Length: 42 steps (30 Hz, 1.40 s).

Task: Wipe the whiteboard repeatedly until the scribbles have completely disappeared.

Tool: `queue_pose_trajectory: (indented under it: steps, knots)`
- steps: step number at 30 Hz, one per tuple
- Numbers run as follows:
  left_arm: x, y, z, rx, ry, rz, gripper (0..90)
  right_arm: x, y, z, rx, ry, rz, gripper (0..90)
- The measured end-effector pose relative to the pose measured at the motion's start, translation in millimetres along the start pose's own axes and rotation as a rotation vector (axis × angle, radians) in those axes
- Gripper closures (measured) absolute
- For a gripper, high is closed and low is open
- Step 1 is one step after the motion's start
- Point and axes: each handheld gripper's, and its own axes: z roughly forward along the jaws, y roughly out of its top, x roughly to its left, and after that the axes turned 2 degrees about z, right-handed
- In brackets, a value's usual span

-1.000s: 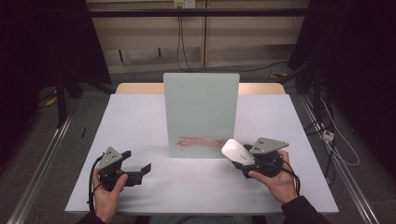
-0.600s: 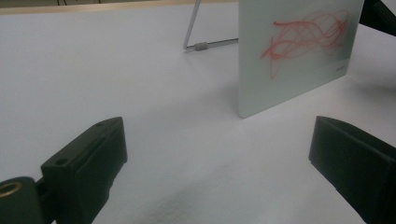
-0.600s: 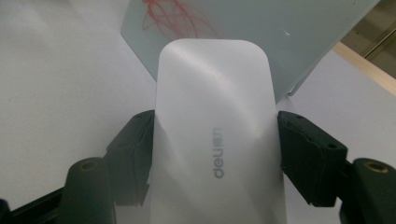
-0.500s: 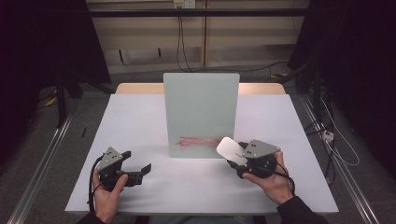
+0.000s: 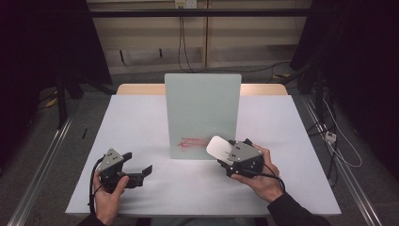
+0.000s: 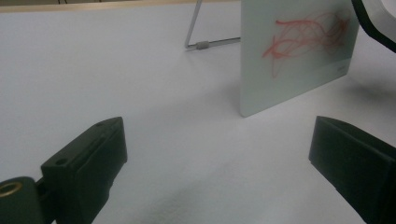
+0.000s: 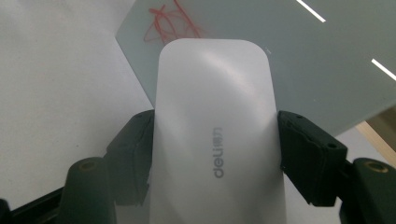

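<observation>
Evidently the wiping step is in hand: a white eraser [image 5: 219, 149] is pinched by the right tongs [image 5: 225, 151] at three o'clock of the red scribble [image 5: 192, 142], low on the upright board [image 5: 203, 113]. Next, a pressed sweep toward nine o'clock is called for. The left tongs [image 5: 143, 171] are held spread above the counter [image 5: 136, 122], gripping nothing.

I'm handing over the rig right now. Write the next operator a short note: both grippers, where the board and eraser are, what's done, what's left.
Right gripper: shut on the white eraser, held at the board's lower right, beside the scribble.
Left gripper: open, holding nothing, low over the table left of the board.
Board: stands upright mid-table on its wire stand.
Red scribble: low on the board's face, looks fully intact.
Done: eraser picked up and brought to the board.
Left: probably wipe the scribble off; steady the board with the left gripper if it tips.
</observation>
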Motion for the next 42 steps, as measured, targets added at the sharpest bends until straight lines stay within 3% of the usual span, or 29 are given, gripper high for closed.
queue_pose_trajectory:
  steps: [4, 12, 23, 34, 42]
  knots:
    - [1.2, -0.8, 0.0, -0.003, -0.003, -0.008, 4.2, 0.4, 3.8, 4.8, -0.004, -0.008, -0.011, 31.3]
    - [-1.5, 0.8, -0.7, -0.002, -0.002, 0.009, 4.2, 7.8, 13.8, 20.6, -0.011, -0.039, -0.1, 31.3]
    - [-1.5, 1.0, -1.3, -0.007, -0.001, 0.007, 4.2, 8.1, 10.1, 31.2, 0.039, -0.04, -0.135, 31.4]
    - [-1.4, 1.0, -1.0, 0.0, -0.001, 0.011, 4.2, 10.7, 11.0, 33.9, 0.044, -0.042, -0.154, 31.5]
    - [-1.8, 1.2, -1.0, 0.0, -0.001, 0.012, 4.2, 17.1, 13.1, 41.5, 0.059, -0.004, -0.184, 31.5]
